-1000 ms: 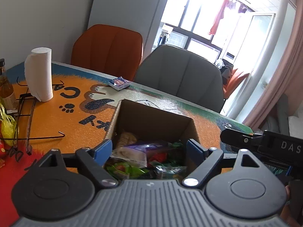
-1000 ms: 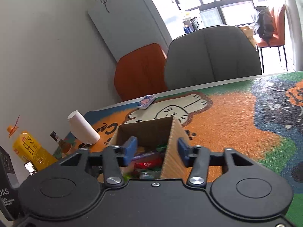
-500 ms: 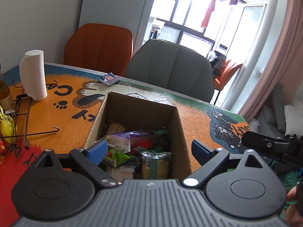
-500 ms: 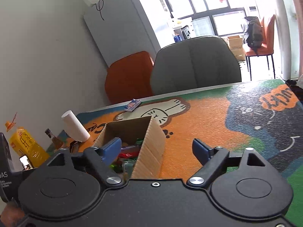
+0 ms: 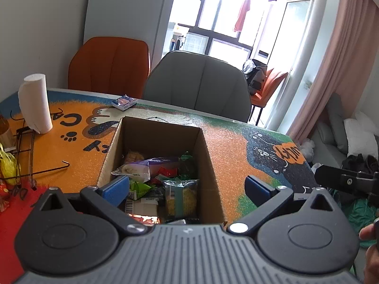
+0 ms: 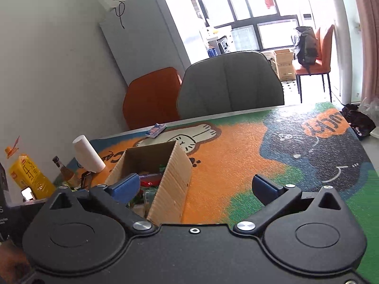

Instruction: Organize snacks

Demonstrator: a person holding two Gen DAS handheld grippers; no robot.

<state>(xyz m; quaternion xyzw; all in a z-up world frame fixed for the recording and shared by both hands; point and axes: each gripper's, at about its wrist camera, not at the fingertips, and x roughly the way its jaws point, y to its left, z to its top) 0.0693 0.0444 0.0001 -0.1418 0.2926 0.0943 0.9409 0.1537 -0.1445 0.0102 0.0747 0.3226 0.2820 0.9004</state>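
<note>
Your cardboard box [image 5: 213, 165] sits mid-mat [image 5: 236, 146], packed with snack packets [image 5: 154, 172]. Your left gripper [image 5: 187, 187] straddles its right wall, jaws opening wide — nothing held. Your right gripper [image 6: 196, 187], likewise opening and empty, frames that same wall.

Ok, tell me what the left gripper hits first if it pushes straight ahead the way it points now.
Probably the snack packets in the open cardboard box. The left gripper, its jaws opening and nothing between the pads, points down into the box. Its right finger sits outside the right wall and could catch it; depth is unclear.
</note>
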